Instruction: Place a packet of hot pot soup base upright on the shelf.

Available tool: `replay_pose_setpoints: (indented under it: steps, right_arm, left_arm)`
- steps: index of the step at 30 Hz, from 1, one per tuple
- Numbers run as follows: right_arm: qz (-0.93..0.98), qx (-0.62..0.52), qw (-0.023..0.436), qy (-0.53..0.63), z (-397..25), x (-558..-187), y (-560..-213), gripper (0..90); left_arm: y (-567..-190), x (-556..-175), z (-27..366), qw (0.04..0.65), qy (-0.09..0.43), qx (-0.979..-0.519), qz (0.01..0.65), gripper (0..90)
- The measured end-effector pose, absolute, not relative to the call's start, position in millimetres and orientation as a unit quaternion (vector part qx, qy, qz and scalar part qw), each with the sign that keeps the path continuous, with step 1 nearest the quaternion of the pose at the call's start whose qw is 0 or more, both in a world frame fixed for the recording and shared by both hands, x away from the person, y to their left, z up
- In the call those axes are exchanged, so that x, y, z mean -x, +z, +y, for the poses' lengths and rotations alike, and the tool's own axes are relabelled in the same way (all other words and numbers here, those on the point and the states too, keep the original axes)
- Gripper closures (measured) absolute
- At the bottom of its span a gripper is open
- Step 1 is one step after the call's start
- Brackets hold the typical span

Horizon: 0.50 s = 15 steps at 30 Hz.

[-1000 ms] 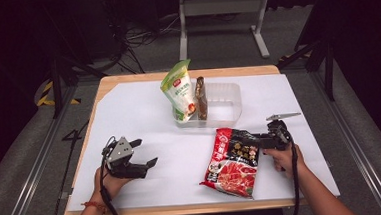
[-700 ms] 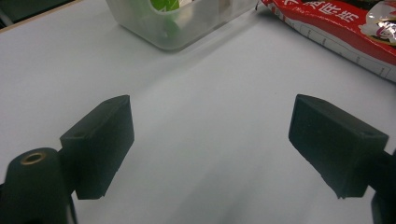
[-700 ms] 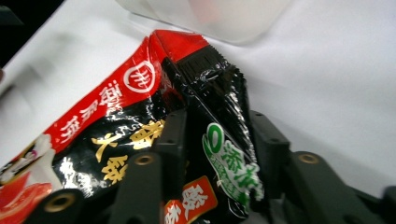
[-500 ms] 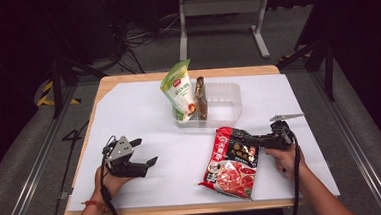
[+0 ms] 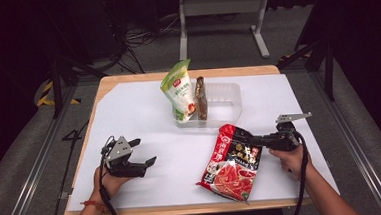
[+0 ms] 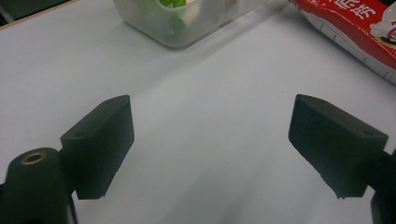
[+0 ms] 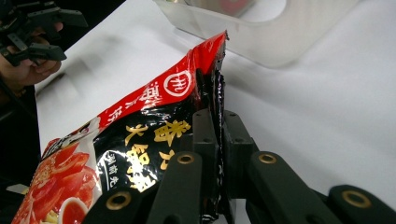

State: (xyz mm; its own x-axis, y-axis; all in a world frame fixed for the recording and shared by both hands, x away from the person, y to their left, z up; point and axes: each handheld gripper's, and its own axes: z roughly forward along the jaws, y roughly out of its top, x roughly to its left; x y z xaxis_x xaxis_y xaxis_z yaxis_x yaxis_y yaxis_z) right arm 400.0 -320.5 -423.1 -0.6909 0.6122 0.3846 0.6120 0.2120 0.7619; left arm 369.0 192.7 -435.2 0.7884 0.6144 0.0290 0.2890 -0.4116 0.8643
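Note:
A red and black food packet (image 5: 232,160) is lifted by its right edge off the white table sheet (image 5: 133,111), tilted. My right gripper (image 5: 254,141) is shut on that edge; in the right gripper view the packet (image 7: 140,140) is pinched between the jaws of that gripper (image 7: 219,135). My left gripper (image 5: 143,151) rests at the front left, open and holding nothing; its own view shows its wide-apart fingertips (image 6: 105,140) over bare sheet. A clear plastic tray (image 5: 228,102) behind holds a green and white pouch (image 5: 178,90) and a brown packet (image 5: 201,98), both upright.
The wooden table edge (image 5: 185,210) runs along the front. The tray's corner (image 6: 182,28) and the red packet's edge (image 6: 345,28) appear at the top of the left gripper view. A metal frame (image 5: 223,15) and cables (image 5: 139,35) lie on the floor beyond the table.
The right gripper has lifted the red packet's right edge and moved it slightly up and left. The left gripper has stayed in place.

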Motion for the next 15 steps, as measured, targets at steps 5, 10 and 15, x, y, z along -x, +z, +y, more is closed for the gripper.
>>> replay_pose_setpoints:
  steps: [5, 10, 15]
  right_arm:
    - [0.778, -0.377, 0.019, 0.502, -318.4, -391.7, -412.0, 86.9]
    - [0.776, -0.363, 0.03, 0.515, -316.1, -384.0, -400.3, 87.1]
    - [0.776, -0.343, 0.037, 0.528, -312.1, -378.0, -387.8, 87.4]
  left_arm:
    - [-435.7, -368.2, 192.6, 0.463, 0.181, -0.825, 0.268, 15.1]
    - [-435.6, -368.1, 193.0, 0.464, 0.182, -0.823, 0.272, 15.1]
    - [-435.8, -367.5, 194.4, 0.462, 0.184, -0.823, 0.273, 15.2]
